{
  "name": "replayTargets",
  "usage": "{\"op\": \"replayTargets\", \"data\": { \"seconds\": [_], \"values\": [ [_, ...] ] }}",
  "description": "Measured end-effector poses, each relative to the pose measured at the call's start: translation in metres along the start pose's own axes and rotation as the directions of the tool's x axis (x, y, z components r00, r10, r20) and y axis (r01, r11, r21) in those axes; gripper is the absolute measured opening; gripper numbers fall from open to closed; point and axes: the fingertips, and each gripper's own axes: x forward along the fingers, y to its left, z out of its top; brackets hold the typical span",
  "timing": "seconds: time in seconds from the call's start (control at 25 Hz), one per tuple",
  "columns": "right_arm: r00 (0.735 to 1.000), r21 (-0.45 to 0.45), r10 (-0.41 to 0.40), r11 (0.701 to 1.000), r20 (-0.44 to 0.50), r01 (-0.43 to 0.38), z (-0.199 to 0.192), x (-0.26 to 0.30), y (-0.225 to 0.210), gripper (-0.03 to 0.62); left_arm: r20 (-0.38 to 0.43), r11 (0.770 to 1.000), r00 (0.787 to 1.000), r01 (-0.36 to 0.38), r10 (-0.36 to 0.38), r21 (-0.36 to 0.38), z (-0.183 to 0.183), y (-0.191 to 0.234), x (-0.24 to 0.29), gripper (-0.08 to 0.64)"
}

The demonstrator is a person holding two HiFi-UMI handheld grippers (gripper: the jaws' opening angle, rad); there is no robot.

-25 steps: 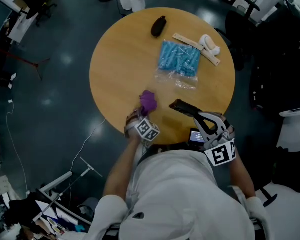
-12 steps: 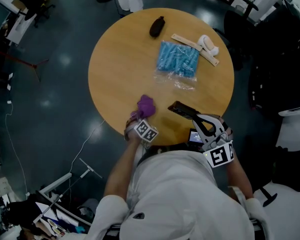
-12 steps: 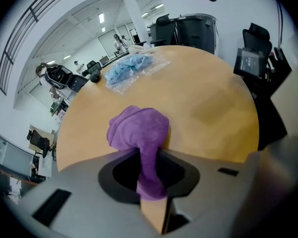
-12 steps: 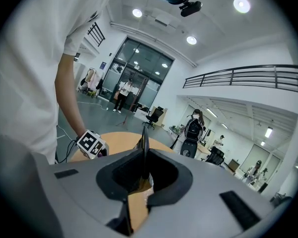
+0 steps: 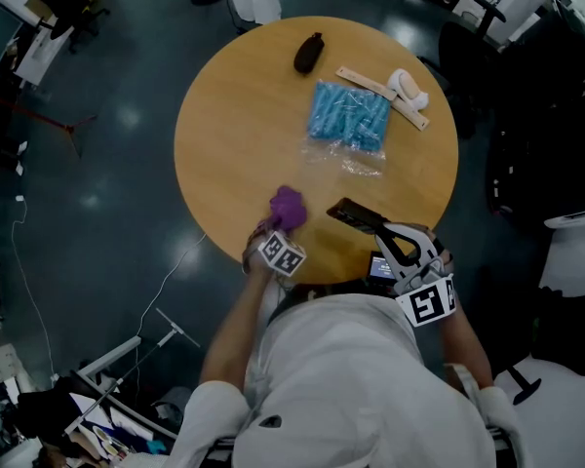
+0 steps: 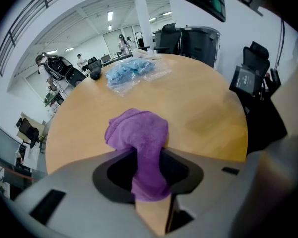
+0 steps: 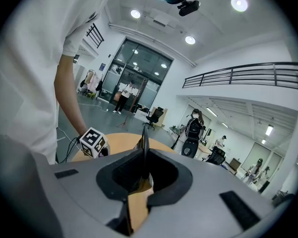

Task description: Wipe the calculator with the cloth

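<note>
Left gripper (image 5: 278,234): jaws opening, with the purple cloth (image 5: 289,206) between them, bunched on the table (image 5: 234,135) near its front edge. Calculator (image 5: 354,213): right of the cloth and apart from it, clamped in the right gripper (image 5: 380,226), jaws closed on it.

One cloth (image 5: 289,206); one calculator (image 5: 354,212); one plastic bag (image 5: 349,117)

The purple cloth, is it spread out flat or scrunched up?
Scrunched up. The cloth is a bunched lump on the table, one end trailing between the opening jaws of the left hand-held gripper.
</note>
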Motion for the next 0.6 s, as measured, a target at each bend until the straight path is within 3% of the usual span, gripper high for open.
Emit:
{"op": "replayTargets", "data": {
  "seconds": [0.28,0.6],
  "values": [
    [1.000,0.003,0.008,1.000,0.004,-0.008,-0.001,0.003,0.002,0.046,0.011,0.998,1.000,0.029,-0.029,-0.060,0.000,0.007,-0.009,0.207],
    [1.000,0.011,0.004,1.000,0.011,-0.004,-0.002,0.002,-0.001,0.046,0.091,0.990,0.995,0.039,-0.027,-0.132,0.008,0.014,-0.042,0.229]
  ]
}}
